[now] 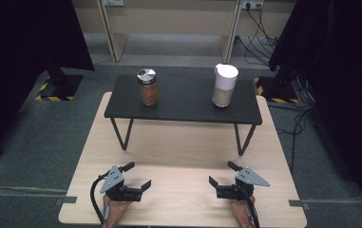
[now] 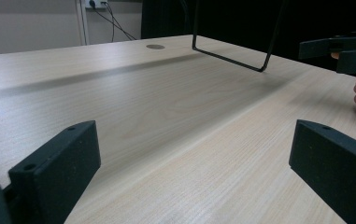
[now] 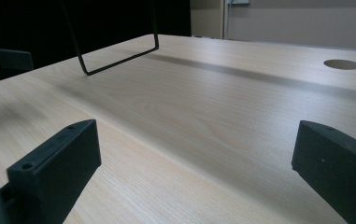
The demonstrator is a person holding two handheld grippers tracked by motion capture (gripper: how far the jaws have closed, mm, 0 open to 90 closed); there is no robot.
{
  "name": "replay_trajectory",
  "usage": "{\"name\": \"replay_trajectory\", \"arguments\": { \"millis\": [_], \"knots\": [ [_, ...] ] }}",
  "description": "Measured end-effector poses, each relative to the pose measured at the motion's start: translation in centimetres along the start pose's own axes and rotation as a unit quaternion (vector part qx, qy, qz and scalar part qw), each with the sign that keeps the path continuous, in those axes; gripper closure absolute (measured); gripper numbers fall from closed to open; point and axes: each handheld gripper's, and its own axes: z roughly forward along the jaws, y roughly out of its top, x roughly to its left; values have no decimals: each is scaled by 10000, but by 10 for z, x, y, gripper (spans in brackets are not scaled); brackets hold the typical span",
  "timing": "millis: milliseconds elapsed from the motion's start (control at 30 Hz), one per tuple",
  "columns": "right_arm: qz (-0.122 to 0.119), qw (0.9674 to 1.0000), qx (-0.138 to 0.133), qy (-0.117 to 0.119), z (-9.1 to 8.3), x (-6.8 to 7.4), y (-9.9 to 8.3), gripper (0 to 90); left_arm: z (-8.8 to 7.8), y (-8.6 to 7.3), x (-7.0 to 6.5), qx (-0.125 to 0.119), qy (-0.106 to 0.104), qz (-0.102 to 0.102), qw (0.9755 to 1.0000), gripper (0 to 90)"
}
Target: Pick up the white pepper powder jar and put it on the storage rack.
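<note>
Tongs rest low on both sides of the pale table (image 1: 183, 147), and I hold one pair in each hand. Far left on the dark shelf (image 1: 183, 102) stands the brown jar (image 1: 148, 87) with its metal lid, upright, well apart from anything I hold. Below it, near the table's front edge, my left gripper (image 1: 137, 176) sits with its jaws spread wide and nothing between them; in the left gripper view the left gripper (image 2: 192, 163) shows only bare wood between its two black jaws, with one wire leg (image 2: 229, 44) of the shelf beyond and my other hand at the right edge.

Further right on the shelf stands the white jar (image 1: 224, 85), upright too, with a white lid and a pale filling. Under it, again near the front edge, my right gripper (image 1: 222, 174) lies released as well, jaws wide apart and gripping nothing. In the right gripper view the right gripper (image 3: 194, 163) frames bare tabletop, a wire leg (image 3: 115, 51) farther off, and a round hole (image 3: 342, 64) in the table at the right.

Both jars are on the shelf, far from both grippers.
</note>
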Motion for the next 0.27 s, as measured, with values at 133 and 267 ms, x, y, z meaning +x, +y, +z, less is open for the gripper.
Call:
{"name": "replay_trajectory", "arguments": {
  "millis": [133,267],
  "knots": [
    [12,10000,-30,17,0,-1,-1,12,0,0,0,0,12,-12,10000,13],
    [50,10000,-51,38,0,-2,-1,12,-1,0,0,-13,43,-63,10000,13]
  ]
}}
